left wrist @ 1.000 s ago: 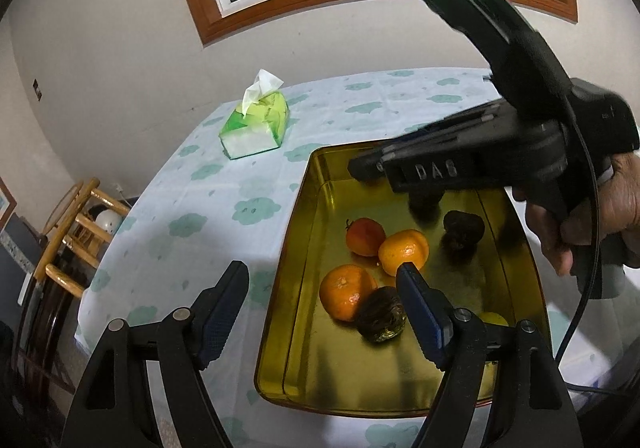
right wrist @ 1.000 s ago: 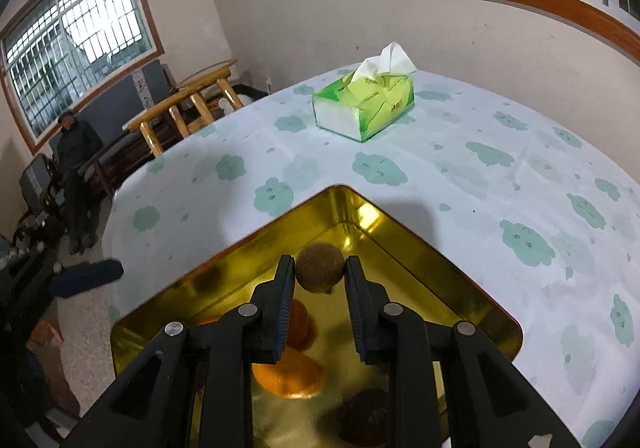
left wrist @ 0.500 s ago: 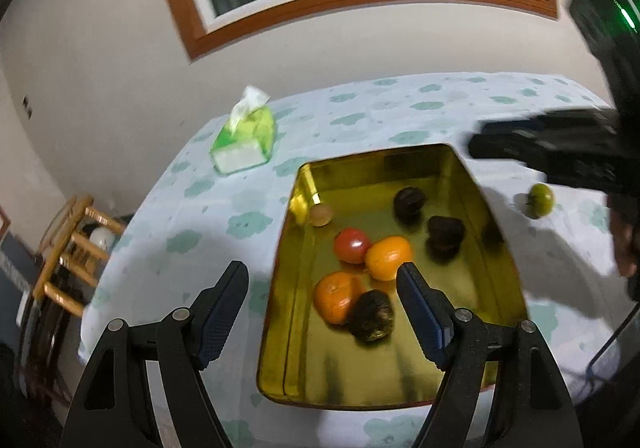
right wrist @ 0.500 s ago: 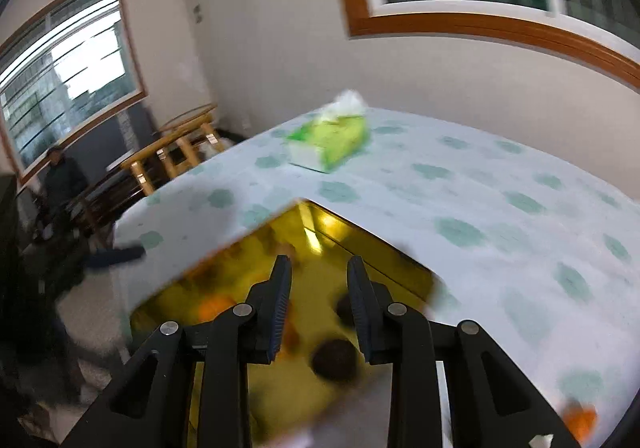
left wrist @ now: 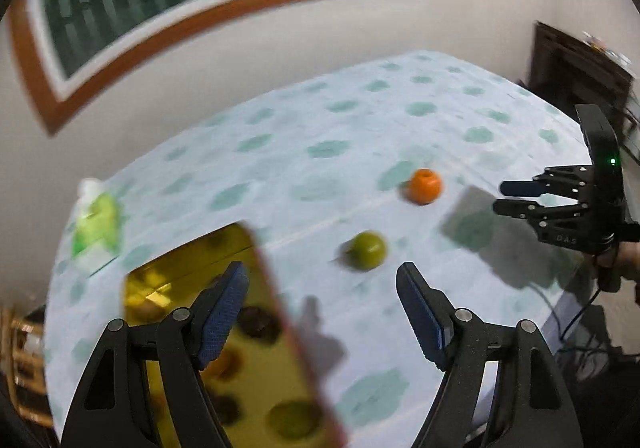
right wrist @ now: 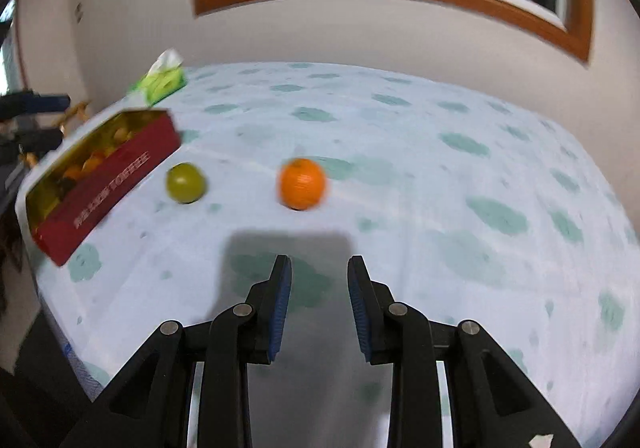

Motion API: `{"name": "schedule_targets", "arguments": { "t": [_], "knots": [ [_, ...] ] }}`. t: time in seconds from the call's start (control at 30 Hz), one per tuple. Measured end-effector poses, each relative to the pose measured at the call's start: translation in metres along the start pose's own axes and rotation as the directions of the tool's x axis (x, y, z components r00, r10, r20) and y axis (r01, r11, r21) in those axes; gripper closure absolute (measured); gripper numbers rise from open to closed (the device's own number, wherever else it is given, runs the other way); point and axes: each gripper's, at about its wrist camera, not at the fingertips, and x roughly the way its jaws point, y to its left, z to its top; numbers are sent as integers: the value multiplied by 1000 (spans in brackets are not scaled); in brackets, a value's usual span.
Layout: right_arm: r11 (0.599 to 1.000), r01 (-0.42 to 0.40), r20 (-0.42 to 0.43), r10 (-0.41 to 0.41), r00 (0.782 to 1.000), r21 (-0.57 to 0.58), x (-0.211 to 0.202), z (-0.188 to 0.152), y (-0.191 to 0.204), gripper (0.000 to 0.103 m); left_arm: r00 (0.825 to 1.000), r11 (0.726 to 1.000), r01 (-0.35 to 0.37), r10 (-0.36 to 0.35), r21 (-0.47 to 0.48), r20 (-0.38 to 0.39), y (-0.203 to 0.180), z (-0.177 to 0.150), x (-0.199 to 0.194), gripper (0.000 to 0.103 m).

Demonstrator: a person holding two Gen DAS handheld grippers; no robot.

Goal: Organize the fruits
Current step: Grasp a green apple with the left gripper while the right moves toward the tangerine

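Two fruits lie loose on the cloud-print tablecloth: a green fruit (left wrist: 367,250) (right wrist: 186,182) close to the tray, and an orange (left wrist: 424,186) (right wrist: 302,183) farther right. The gold tray (left wrist: 180,272) with red outer walls (right wrist: 108,184) holds several oranges and dark fruits, all blurred. My left gripper (left wrist: 320,272) is open and empty, straddling the tray's right rim, with the green fruit just beyond its tips. My right gripper (right wrist: 319,264) (left wrist: 502,197) hangs over bare cloth in front of the orange, its jaws a narrow gap apart with nothing between them.
A green tissue pack (left wrist: 96,224) (right wrist: 162,82) sits at the table's far left, behind the tray. A dark cabinet (left wrist: 576,68) stands past the table's right side, with cables below the person's hand (left wrist: 624,260). Wall and window lie beyond the table.
Both views swung from the tray to the cloth on its right. The right gripper left a brown fruit in the tray and moved right. The green fruit and orange came into view.
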Motion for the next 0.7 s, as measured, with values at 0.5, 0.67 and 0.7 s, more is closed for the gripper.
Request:
{"name": "schedule_targets", "arguments": {
  "t": [0.5, 0.67, 0.7],
  "knots": [
    [989, -132, 66, 127, 990, 70, 2, 2, -26, 65, 964, 995, -95, 86, -24, -251, -35, 21, 122, 28],
    [994, -94, 52, 92, 994, 51, 3, 15, -20, 62, 966, 994, 1, -30, -114, -258, -34, 18, 127, 67],
    [995, -83, 51, 81, 995, 51, 3, 17, -20, 62, 968, 993, -5, -26, -121, -251, -34, 17, 126, 67]
  ]
}}
